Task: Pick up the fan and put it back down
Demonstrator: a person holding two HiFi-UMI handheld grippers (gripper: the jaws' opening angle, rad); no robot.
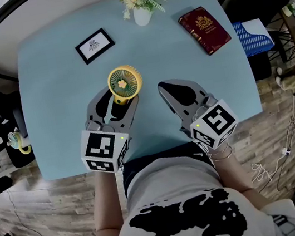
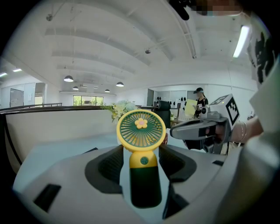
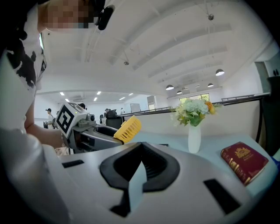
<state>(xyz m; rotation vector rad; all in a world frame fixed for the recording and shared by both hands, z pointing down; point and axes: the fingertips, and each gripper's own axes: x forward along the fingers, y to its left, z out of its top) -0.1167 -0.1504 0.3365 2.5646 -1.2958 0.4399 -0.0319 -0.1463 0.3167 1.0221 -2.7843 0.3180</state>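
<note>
On the pale blue table (image 1: 49, 75), head view: a vase of flowers (image 1: 142, 15), a framed card (image 1: 94, 45) and a red book (image 1: 205, 30) lie far, well apart from the fan (image 1: 125, 83); wood-patterned floor (image 1: 51, 211) around. Left gripper view: a white hall (image 2: 109, 52); the left gripper (image 2: 141, 149) keeps its jaws apart round the upright fan's dark green handle, yellow round head above. Right gripper view: the right gripper (image 3: 141, 148) closed, tips meeting, right of the fan.
</note>
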